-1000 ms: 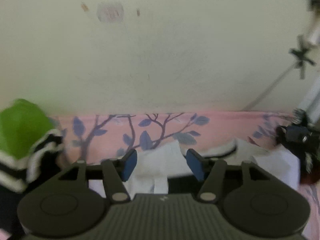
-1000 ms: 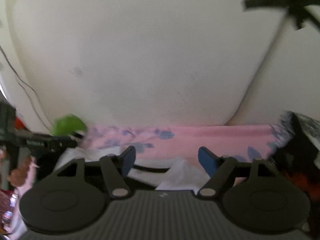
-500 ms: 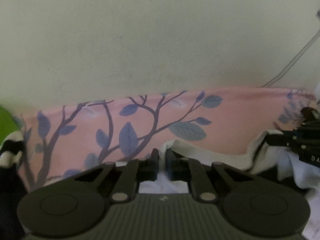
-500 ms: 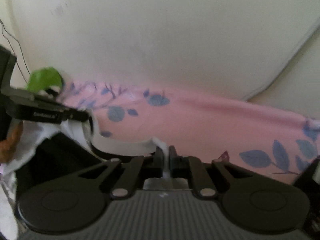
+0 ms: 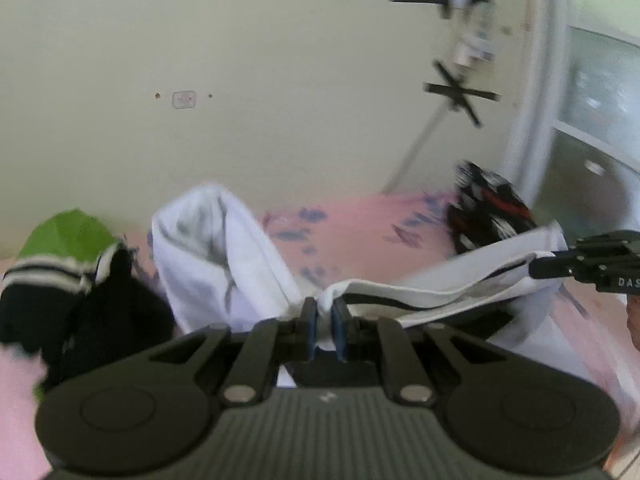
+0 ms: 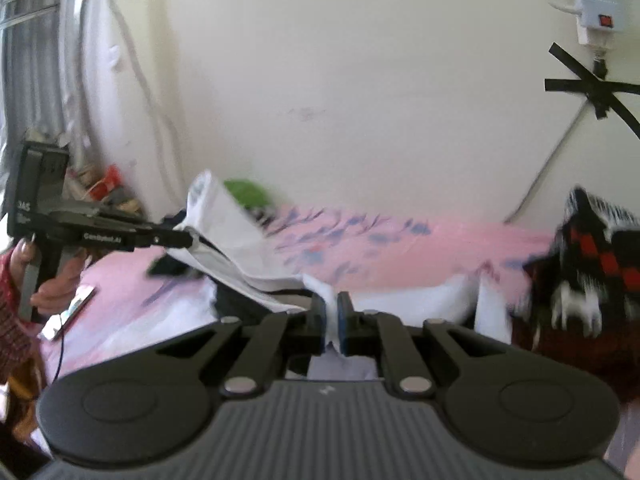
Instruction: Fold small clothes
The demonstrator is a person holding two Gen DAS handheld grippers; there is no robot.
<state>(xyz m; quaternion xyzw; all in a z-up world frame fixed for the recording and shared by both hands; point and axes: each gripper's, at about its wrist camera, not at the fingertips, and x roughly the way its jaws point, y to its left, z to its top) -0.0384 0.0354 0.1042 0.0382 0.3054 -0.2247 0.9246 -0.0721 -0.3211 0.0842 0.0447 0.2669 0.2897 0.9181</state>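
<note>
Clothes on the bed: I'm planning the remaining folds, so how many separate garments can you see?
3. The white garment is clamped by both grippers; a green-and-black striped one lies at the left; a black, red and white one at the right. More may be hidden.

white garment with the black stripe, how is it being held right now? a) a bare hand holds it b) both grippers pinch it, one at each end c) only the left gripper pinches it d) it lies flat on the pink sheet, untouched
b: the left gripper and the right gripper are each shut on an edge of the white garment, which hangs stretched between them above the pink sheet.
</note>
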